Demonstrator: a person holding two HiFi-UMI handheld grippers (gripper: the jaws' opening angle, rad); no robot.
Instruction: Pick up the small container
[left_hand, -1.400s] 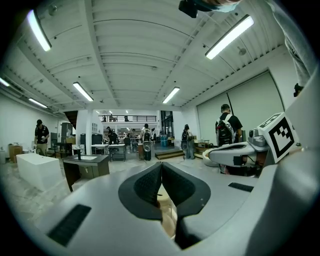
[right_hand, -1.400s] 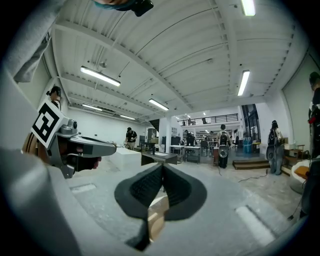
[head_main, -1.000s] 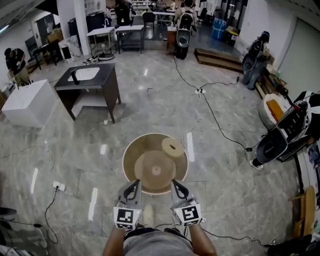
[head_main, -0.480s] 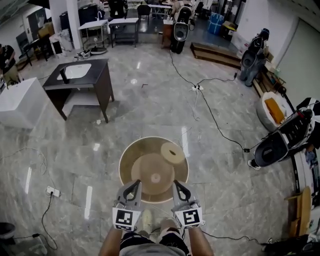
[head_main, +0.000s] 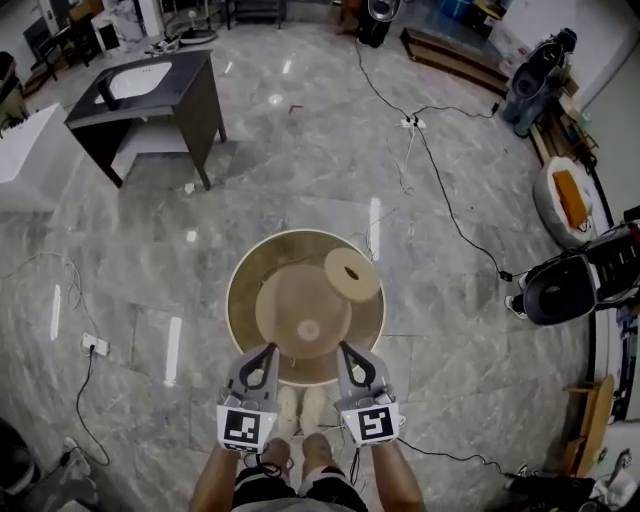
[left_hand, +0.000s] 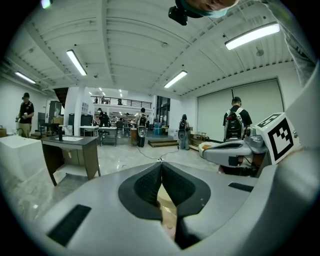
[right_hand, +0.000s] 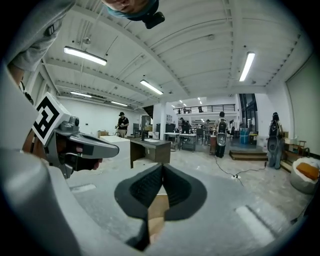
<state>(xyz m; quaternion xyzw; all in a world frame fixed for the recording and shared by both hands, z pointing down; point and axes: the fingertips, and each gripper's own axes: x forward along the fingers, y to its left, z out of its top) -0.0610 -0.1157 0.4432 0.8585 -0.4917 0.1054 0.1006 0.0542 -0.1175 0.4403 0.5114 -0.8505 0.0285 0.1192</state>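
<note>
In the head view a round wooden table (head_main: 243, 268) stands on the marble floor right in front of me. On it lies a wide, flat round piece (head_main: 292, 295) with a small knob in its middle. The small container (head_main: 351, 273), a pale round tub with a dark spot on top, rests at that piece's far right edge. My left gripper (head_main: 267, 351) and right gripper (head_main: 344, 349) hover side by side over the table's near rim, both shut and empty. The left gripper view shows its dark pads (left_hand: 150, 182) meeting; so do the pads (right_hand: 173, 187) in the right gripper view.
A dark desk with a sink (head_main: 150, 95) stands at the far left beside a white block (head_main: 25, 140). Cables (head_main: 440, 195) run across the floor, with a power strip (head_main: 96, 345) at left. Scooter-like machines (head_main: 570, 290) line the right side. My feet (head_main: 300, 408) are below the table.
The head view has tipped further down, so the table sits higher and larger in frame. Both grippers stay shut at its near rim, a little closer to the flat piece.
</note>
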